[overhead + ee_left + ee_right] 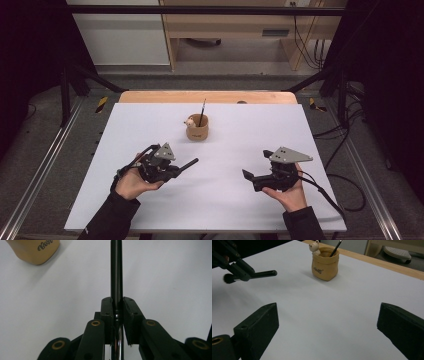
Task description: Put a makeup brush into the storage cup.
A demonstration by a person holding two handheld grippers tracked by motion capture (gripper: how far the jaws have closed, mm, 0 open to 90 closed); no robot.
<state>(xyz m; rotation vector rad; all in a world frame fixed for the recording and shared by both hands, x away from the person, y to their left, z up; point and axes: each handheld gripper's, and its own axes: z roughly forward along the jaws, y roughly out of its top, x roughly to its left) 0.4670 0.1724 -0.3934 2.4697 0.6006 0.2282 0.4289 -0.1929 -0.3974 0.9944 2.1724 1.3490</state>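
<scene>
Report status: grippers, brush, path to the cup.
Left gripper shut on black brush. Right gripper open, empty. Tan cup upright ahead, path clear.

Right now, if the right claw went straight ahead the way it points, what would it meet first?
Probably the tan holder with a thin brush standing in it. The open right claw aims roughly at it across bare white table; depth is hard to judge.

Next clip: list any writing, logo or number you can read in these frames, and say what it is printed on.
Dark cursive word on the tan holder cup: too small and blurred to read in the right gripper view.
The same word on the holder cup in the left gripper view: cut off by the frame edge, unreadable.
Grey label on the wooden cabinet behind the table: too small to read.
</scene>
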